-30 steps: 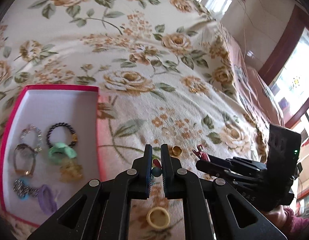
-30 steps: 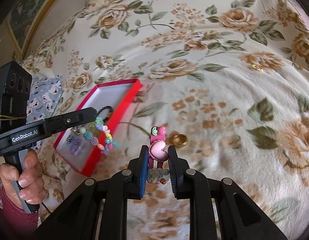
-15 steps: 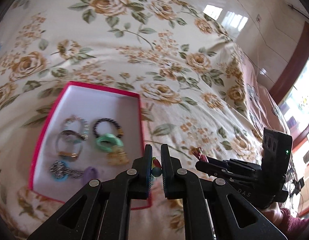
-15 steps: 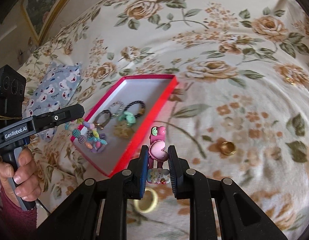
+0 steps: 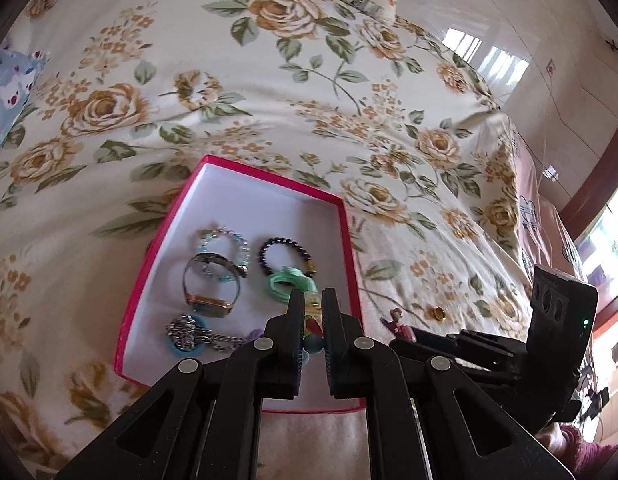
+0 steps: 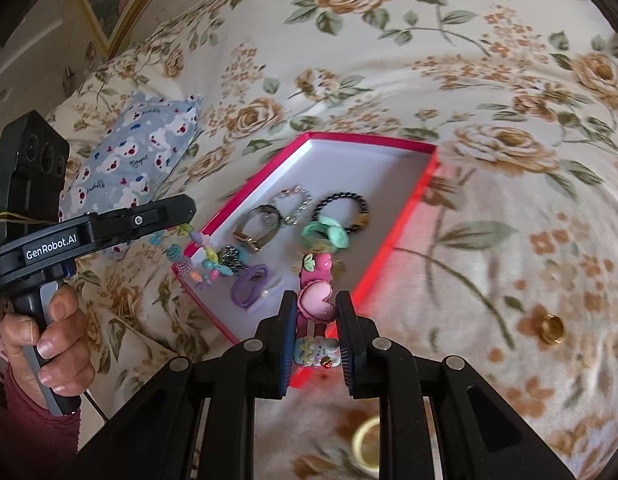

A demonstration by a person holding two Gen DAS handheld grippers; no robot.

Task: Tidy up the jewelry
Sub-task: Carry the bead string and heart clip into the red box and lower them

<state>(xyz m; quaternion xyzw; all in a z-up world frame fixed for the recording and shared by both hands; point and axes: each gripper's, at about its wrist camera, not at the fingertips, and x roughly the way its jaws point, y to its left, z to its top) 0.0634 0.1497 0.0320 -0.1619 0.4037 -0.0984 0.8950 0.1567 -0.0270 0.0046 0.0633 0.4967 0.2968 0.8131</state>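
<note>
While grippers clamp two pieces, red box (image 5: 351,240) holds seven.

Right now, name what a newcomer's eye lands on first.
The red box on the floral bedspread, holding bracelets and a watch. The right gripper clamps a pink hair clip at its near edge, while the left gripper dangles a colourful bead bracelet over it.

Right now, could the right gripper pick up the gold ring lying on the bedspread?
Probably not yet. The right gripper is shut on a pink hair clip, so it would have to drop that first. The gold ring itself lies uncovered on the bedspread, off to its right.
</note>
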